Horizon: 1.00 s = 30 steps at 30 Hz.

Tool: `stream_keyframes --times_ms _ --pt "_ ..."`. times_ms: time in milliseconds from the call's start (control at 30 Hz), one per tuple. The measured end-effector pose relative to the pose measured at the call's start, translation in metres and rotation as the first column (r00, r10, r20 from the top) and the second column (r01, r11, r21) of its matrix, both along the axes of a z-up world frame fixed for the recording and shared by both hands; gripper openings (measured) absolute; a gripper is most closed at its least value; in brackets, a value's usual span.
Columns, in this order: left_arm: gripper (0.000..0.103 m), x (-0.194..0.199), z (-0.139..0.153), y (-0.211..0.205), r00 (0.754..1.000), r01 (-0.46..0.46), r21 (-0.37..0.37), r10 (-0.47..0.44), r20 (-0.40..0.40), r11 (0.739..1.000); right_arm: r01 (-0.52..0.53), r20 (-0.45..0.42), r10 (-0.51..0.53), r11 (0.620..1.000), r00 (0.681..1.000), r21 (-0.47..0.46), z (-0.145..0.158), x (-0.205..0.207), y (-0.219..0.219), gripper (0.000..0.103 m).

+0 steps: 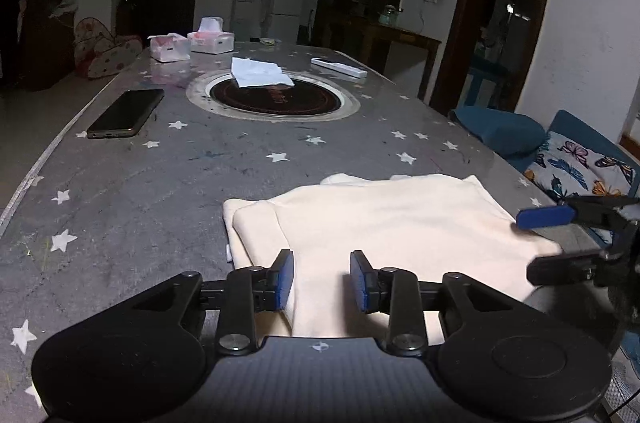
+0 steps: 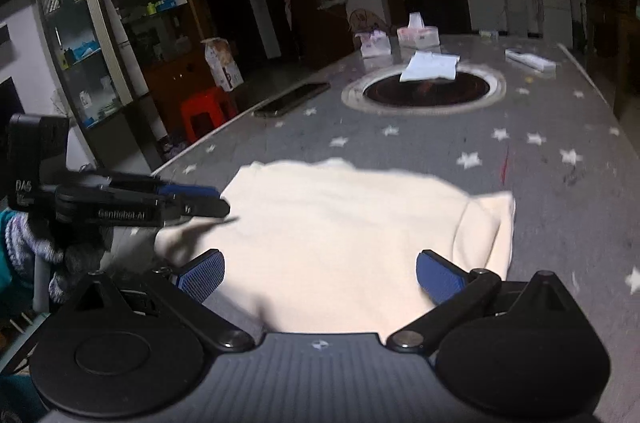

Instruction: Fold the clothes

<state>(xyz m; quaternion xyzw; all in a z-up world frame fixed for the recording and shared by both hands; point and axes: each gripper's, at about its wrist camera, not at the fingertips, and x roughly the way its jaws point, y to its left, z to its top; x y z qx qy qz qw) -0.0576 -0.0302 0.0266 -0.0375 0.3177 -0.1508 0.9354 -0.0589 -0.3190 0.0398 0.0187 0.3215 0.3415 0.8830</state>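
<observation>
On the star-patterned table (image 1: pixel 120 191) lie one phone (image 1: pixel 126 112), two tissue boxes (image 1: pixel 211 41), one white paper (image 1: pixel 258 73) over the round hob (image 1: pixel 280 99), and one remote (image 1: pixel 339 67). One cream garment (image 1: pixel 384 227), folded, lies at the near edge. The left gripper (image 1: pixel 322 281) has its fingers apart, cloth between them, pads not pressing. The right gripper (image 2: pixel 320 277) stands wide open over the garment. Only the right wrist view shows the red stool (image 2: pixel 206 113); that view is blurred.
</observation>
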Motion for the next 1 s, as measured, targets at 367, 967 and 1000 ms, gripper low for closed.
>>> stream_keyframes --times_ms 367,967,1000 --pt "0.051 0.005 -0.005 0.012 0.999 -0.047 -0.027 0.047 -0.027 0.998 0.025 -0.039 -0.025 1.0 0.999 -0.003 -0.004 0.034 0.006 0.103" --pt "0.069 0.002 -0.012 0.026 0.993 -0.106 -0.026 0.104 -0.05 0.994 0.007 0.005 -0.006 0.991 1.0 -0.136 -0.018 0.024 0.031 0.103" --pt "0.07 0.002 -0.012 0.026 0.993 -0.111 -0.027 0.11 -0.053 0.993 0.006 0.012 -0.004 0.99 1.0 -0.144 -0.018 0.022 0.032 0.103"
